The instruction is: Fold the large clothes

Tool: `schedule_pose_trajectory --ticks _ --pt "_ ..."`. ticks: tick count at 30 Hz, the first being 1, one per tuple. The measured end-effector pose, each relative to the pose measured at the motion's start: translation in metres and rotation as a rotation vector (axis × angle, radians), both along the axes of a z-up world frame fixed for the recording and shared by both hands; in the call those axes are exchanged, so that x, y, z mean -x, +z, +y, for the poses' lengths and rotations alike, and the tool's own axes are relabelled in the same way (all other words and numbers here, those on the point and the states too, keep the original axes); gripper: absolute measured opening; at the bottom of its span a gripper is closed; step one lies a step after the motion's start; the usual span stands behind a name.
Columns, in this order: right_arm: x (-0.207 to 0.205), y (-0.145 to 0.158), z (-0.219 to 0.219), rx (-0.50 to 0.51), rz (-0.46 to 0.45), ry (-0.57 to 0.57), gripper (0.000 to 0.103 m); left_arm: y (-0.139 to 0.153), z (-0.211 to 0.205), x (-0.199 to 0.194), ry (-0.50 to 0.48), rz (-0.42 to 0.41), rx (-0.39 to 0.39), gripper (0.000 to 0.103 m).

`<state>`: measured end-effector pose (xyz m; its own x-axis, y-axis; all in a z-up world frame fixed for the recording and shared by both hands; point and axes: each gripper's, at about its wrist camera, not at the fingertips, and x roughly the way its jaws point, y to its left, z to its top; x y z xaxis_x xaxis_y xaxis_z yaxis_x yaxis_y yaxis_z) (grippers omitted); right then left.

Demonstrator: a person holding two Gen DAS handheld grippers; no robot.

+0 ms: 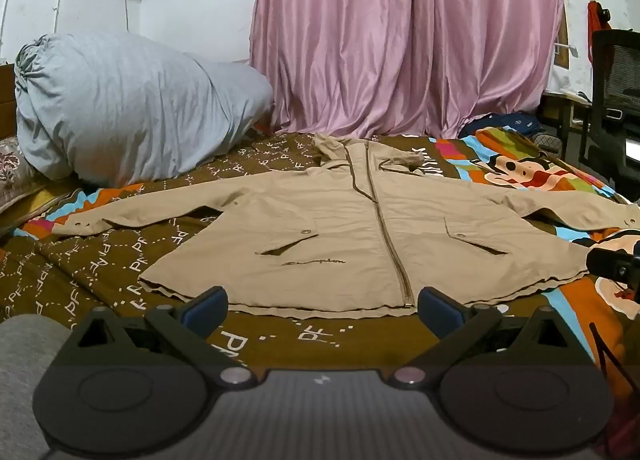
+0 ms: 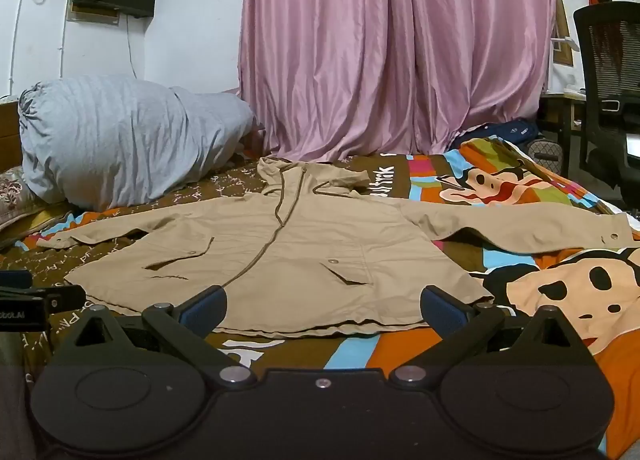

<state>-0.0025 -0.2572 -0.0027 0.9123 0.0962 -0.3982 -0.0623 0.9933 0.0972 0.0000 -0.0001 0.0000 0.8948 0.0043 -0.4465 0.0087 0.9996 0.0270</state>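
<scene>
A beige hooded jacket (image 1: 340,219) lies flat and face up on the bed, zipped, both sleeves spread out to the sides, hood toward the curtain. It also shows in the right wrist view (image 2: 280,252). My left gripper (image 1: 322,306) is open and empty, just short of the jacket's hem near the zip end. My right gripper (image 2: 322,306) is open and empty, just short of the hem on the jacket's right half. The right gripper's tip shows at the right edge of the left wrist view (image 1: 612,264), and the left gripper shows at the left edge of the right wrist view (image 2: 24,304).
The bed has a brown and cartoon-print cover (image 1: 120,268). A big grey bundled duvet (image 1: 120,107) sits at the back left. A pink curtain (image 1: 400,39) hangs behind the bed. A black office chair (image 2: 608,99) and a desk stand at the right.
</scene>
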Motion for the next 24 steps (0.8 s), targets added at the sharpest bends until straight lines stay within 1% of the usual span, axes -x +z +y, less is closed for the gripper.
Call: schedule_pose_trajectory --ticks 14,24 --pt "-0.0010 -0.0011 -0.0005 -0.003 0.000 0.001 0.102 -0.0024 0.0009 -0.0018 -0.002 0.023 0.001 0.103" --pt "-0.0017 -0.0023 0.0001 -0.003 0.001 -0.002 0.102 -0.0024 0.0007 -0.0017 -0.002 0.025 0.001 0.103"
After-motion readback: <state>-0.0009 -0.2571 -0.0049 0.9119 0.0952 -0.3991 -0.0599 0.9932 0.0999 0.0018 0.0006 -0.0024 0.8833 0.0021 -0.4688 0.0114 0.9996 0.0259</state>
